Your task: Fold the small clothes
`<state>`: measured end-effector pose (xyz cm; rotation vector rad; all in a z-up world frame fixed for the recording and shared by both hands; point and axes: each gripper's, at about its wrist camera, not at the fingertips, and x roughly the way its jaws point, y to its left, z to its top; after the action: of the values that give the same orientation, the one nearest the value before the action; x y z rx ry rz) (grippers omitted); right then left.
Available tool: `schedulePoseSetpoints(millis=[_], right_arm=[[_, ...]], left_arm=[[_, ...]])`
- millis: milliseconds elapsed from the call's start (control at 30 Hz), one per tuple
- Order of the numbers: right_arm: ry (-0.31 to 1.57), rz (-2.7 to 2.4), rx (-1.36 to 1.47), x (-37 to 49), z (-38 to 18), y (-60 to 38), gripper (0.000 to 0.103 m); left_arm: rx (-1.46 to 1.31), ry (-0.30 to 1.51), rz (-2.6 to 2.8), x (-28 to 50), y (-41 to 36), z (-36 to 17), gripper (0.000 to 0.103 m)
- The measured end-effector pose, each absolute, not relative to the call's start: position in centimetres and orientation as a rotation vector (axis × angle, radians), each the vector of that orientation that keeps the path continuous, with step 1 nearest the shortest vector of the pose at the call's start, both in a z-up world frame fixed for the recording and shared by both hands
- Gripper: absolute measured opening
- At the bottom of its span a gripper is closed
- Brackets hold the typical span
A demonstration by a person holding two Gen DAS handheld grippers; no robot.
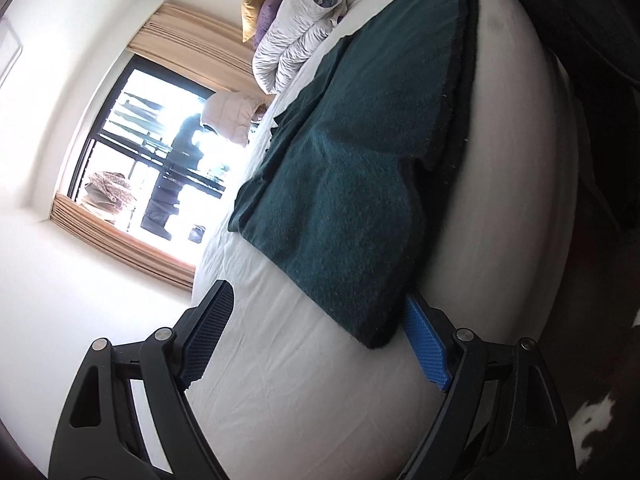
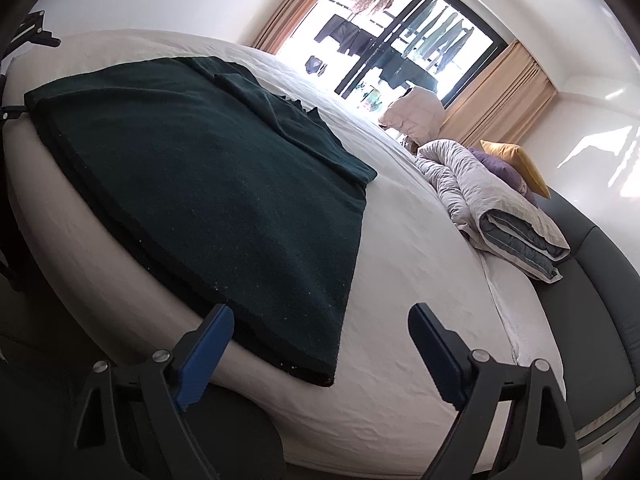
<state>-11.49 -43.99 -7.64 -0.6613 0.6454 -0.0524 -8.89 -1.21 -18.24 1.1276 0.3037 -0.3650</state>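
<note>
A dark green knitted garment (image 1: 352, 152) lies spread flat on the white bed (image 1: 288, 380), one sleeve folded across its top. My left gripper (image 1: 318, 294) stands wide open around the garment's near corner. Its right blue pad (image 1: 426, 344) sits against the corner's edge, and its left pad (image 1: 210, 328) is well clear over bare sheet. In the right wrist view the same garment (image 2: 208, 184) reaches the mattress edge. My right gripper (image 2: 320, 311) is open astride another corner; its left finger (image 2: 208, 344) overlaps the hem and its right finger (image 2: 434, 348) hangs over the sheet.
A folded grey quilt (image 2: 500, 216) with purple and yellow cushions (image 2: 520, 164) lies at the head of the bed, beside a dark padded bed frame (image 2: 600, 280). A window (image 2: 400, 40) with tan curtains faces the bed. The mattress edge drops to a dark floor (image 1: 592, 360).
</note>
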Motion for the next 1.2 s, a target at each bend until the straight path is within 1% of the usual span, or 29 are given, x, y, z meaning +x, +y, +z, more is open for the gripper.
schedulePoseSetpoints(millis=[67,100,133,167,233,300,333,367,500,633,733,833,1000,1067,1133,1200], right_arm=[[0.648,-0.05,-0.664,-11.5,-7.8,-44.0,0.088],[0.652,-0.048,-0.665,-11.6,-8.0,-44.0,0.086],[0.658,-0.045,-0.665,-11.6,-8.1,-44.0,0.085],[0.663,-0.043,-0.671,-11.6,-8.2,-43.9,0.084],[0.666,-0.043,-0.699,-11.7,-8.5,-44.0,0.083],[0.673,-0.04,-0.73,-11.9,-8.8,-44.1,0.083],[0.676,-0.037,-0.744,-12.1,-9.0,-44.1,0.082],[0.68,-0.033,-0.758,-12.3,-9.1,-44.2,0.082],[0.685,-0.008,-0.833,-13.0,-9.8,-44.1,0.081],[0.701,0.015,-0.895,-13.0,-10.8,-43.7,0.076],[0.701,0.021,-0.921,-12.6,-11.2,-43.4,0.068],[0.709,0.025,-0.921,-11.9,-11.5,-43.5,0.066],[0.708,0.05,-0.957,-11.8,-11.7,-43.3,0.066],[0.715,0.067,-0.975,-11.8,-11.9,-43.1,0.061],[0.719,0.091,-1.005,-12.0,-12.2,-42.8,0.053],[0.722,0.114,-1.05,-12.2,-12.4,-42.6,0.051]], left_arm=[[1.111,0.31,-0.379,-8.5,-1.3,-18.1,0.079],[1.102,0.315,-0.39,-8.3,-1.3,-18.0,0.075],[1.093,0.324,-0.406,-8.2,-1.3,-17.9,0.062],[1.087,0.335,-0.415,-8.1,-1.4,-18.0,0.046],[1.065,0.368,-0.439,-7.6,-1.7,-18.0,0.029],[1.044,0.384,-0.455,-7.2,-1.9,-17.9,0.022],[1.022,0.398,-0.475,-6.9,-2.1,-17.7,0.014],[1.003,0.401,-0.483,-6.6,-2.3,-17.4,0.01],[0.869,0.409,-0.503,-5.8,-2.3,-15.1,0.007],[0.724,0.466,-0.497,-4.1,-1.7,-13.0,0.006],[0.653,0.465,-0.488,-3.6,-1.2,-11.2,0.006],[0.599,0.47,-0.484,-3.4,-0.7,-9.6,0.006],[0.52,0.489,-0.48,-3.2,-0.4,-8.1,0.006],[0.501,0.49,-0.478,-3.3,-0.4,-7.9,0.006],[0.498,0.488,-0.477,-3.1,-0.6,-7.7,0.006],[0.498,0.49,-0.472,-3.0,-0.8,-7.6,0.006]])
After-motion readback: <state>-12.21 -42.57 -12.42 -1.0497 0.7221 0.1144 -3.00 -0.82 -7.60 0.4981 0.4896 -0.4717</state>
